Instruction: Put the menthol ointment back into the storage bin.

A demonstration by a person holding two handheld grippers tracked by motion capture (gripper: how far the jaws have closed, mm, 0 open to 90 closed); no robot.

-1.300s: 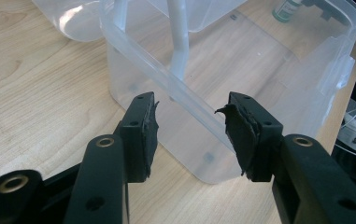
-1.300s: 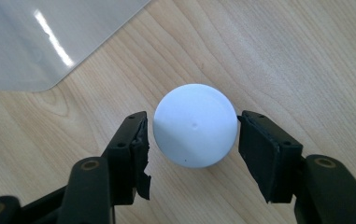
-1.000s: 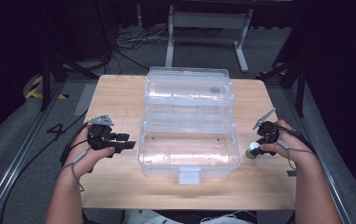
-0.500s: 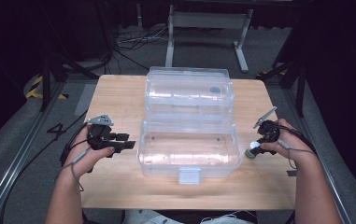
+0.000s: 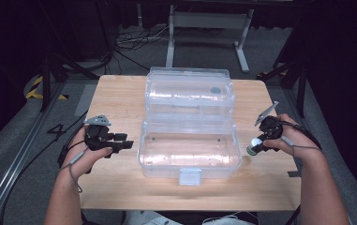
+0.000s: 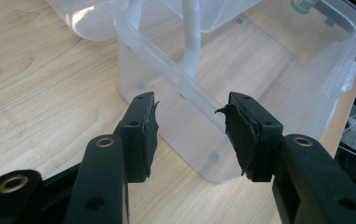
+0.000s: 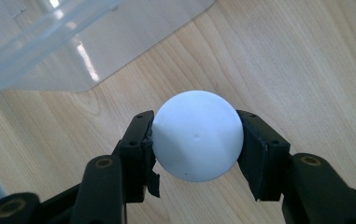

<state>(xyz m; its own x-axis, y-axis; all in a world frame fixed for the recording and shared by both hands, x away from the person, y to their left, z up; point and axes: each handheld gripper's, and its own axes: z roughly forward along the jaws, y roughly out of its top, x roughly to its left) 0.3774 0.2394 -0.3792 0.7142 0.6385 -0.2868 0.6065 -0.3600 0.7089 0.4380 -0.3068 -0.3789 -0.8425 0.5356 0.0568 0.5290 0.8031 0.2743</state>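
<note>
Holding: right gripper [image 7: 194,154] is clamping the white-capped bottle [image 7: 196,135].
Waiting: left gripper [image 6: 189,128] is standing apart.
Advice: lift over the clear box [image 5: 190,150] rim.

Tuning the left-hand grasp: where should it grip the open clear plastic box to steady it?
Probably the near left wall rim of the clear plastic box. The left gripper is open and already faces that corner; a thin upright wall fits between the jaws, coming from the box's left side. The right gripper holds a white round-ended object.

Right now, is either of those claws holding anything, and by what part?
The right gripper clamps a small bottle by the sides of its white cap. The left gripper is open and empty beside the clear box.
</note>
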